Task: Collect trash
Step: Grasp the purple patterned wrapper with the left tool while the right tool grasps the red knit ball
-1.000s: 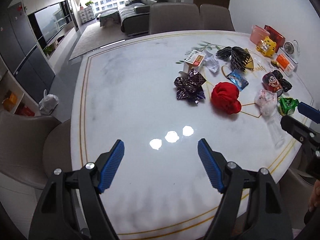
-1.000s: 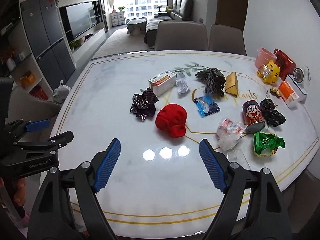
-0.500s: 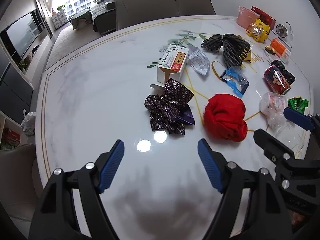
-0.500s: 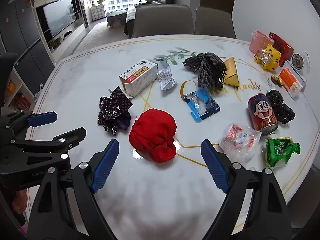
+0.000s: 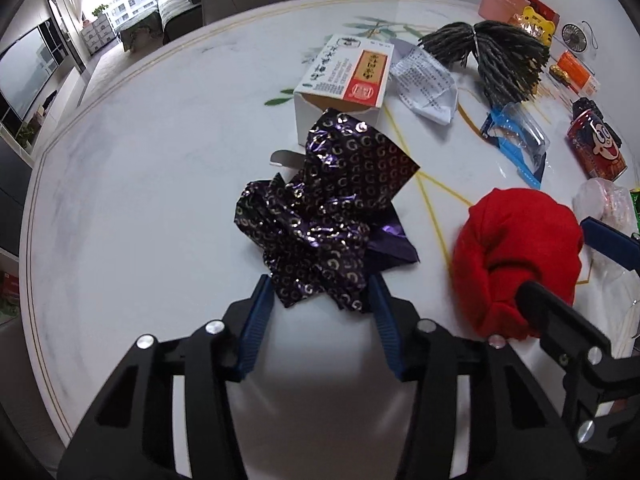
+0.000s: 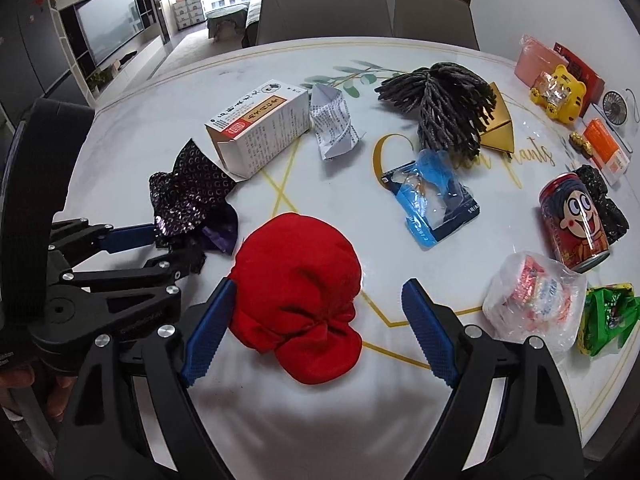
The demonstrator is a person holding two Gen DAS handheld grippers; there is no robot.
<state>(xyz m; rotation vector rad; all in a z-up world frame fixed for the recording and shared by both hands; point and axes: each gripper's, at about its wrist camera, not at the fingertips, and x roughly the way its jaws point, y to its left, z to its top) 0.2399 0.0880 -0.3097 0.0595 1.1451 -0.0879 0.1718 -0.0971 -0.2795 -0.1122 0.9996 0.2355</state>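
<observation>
The left gripper (image 5: 318,300), its jaws just closing, appears to pinch the purple foil wrapper (image 5: 320,216) lying at the red cloth bundle (image 6: 298,304)'s ten o'clock, while the right gripper (image 6: 316,328) straddles that bundle wide open, ready to grab.

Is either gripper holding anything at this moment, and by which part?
The left gripper has just been closing on the near edge of the purple foil wrapper, still on the table. The right gripper is open around the red cloth bundle, holding nothing.
</observation>
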